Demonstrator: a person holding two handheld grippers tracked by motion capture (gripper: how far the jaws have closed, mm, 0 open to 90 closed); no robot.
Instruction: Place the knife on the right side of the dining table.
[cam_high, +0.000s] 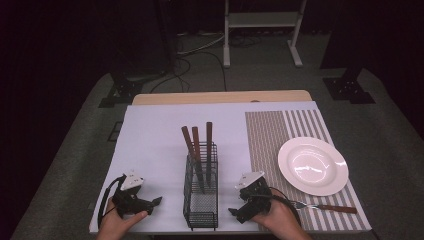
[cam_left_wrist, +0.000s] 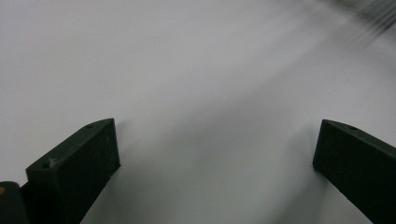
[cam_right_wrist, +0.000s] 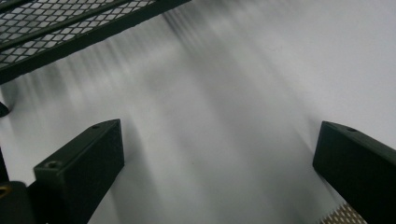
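Both grippers rest near the front edge of the desk (cam_high: 150, 130), the left gripper (cam_high: 150, 204) toward the front left corner, the right gripper (cam_high: 236, 212) just right of the rack (cam_high: 201, 200). The jaws of each are spread wide and hold nothing. A fork (cam_high: 325, 206) lies on the mat (cam_high: 265, 135) in front of the plate (cam_high: 313, 165), near the front right corner.

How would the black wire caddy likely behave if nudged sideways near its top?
The wire caddy looks light, being open mesh, so it would probably slide easily on the smooth white mat. It stands tall and narrow, with three wooden handles rising above its rim, so it might tip.
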